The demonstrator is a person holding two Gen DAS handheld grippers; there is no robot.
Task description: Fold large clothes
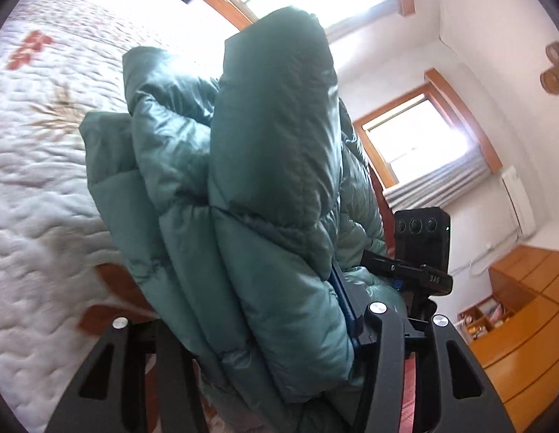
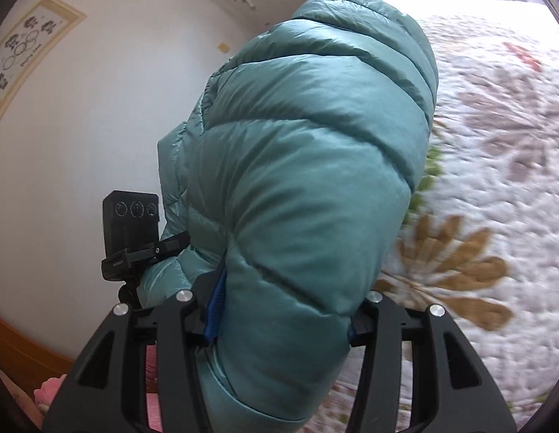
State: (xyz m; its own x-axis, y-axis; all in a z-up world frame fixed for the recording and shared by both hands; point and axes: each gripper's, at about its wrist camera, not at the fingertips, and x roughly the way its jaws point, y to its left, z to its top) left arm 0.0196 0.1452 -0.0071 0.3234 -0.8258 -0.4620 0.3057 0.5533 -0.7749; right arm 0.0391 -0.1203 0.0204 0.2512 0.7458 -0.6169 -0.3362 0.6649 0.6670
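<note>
Above the bed (image 2: 496, 187), my left hand-held gripper (image 1: 265, 324) and right hand-held gripper (image 2: 283, 310) each clamp the bunched jacket (image 2: 308, 166), lifted clear. I judge this a mid-fold carry; next it needs laying flat on the bed.

One puffy teal quilted down jacket (image 1: 265, 187) is in view, bunched in several folds. Two black two-finger tongs hold it, the left tongs (image 1: 243, 328) and the right tongs (image 2: 283, 310). One bed with a white quilted floral bedspread (image 1: 34, 166) lies below. Two wood-framed windows (image 1: 420, 140) show, one framed picture (image 2: 23, 54) hangs on the wall, and one white wall air conditioner (image 1: 519, 202).
</note>
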